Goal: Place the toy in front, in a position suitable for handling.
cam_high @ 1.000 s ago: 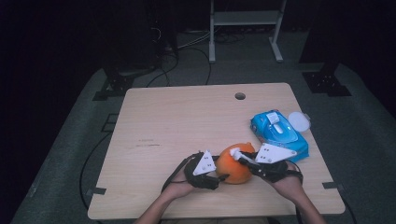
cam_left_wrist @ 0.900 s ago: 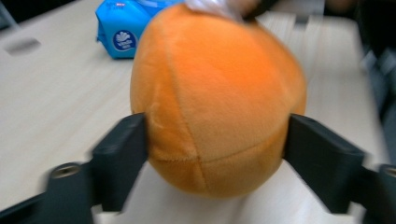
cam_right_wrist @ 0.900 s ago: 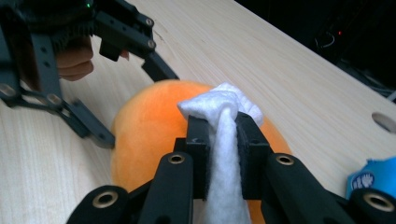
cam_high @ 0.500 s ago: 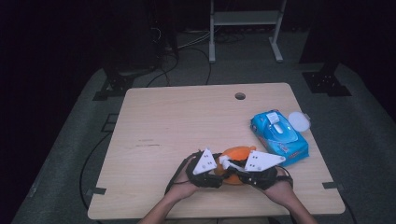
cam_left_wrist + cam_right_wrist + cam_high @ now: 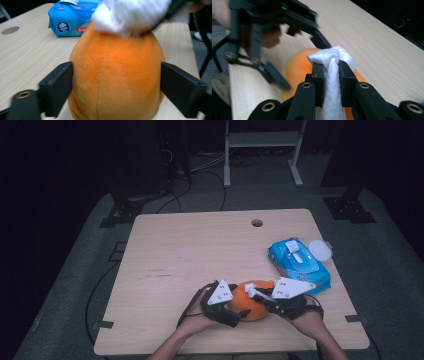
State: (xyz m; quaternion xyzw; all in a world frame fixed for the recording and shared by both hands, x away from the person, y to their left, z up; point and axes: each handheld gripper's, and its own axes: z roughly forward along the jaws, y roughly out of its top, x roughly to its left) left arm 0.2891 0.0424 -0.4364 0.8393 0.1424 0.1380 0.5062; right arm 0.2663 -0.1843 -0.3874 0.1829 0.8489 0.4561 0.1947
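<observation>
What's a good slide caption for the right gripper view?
Right gripper pinches a white wipe over the orange plush toy.

Light wooden table (image 5: 190, 255) — orange plush toy (image 5: 250, 301), blue wipes pack (image 5: 299, 262), white lid (image 5: 320, 251) at its edge.

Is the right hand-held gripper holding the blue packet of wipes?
No. In the right gripper view the right hand-held gripper is shut on a white wipe pressed on the orange plush toy; the blue packet lies apart on the table.
</observation>
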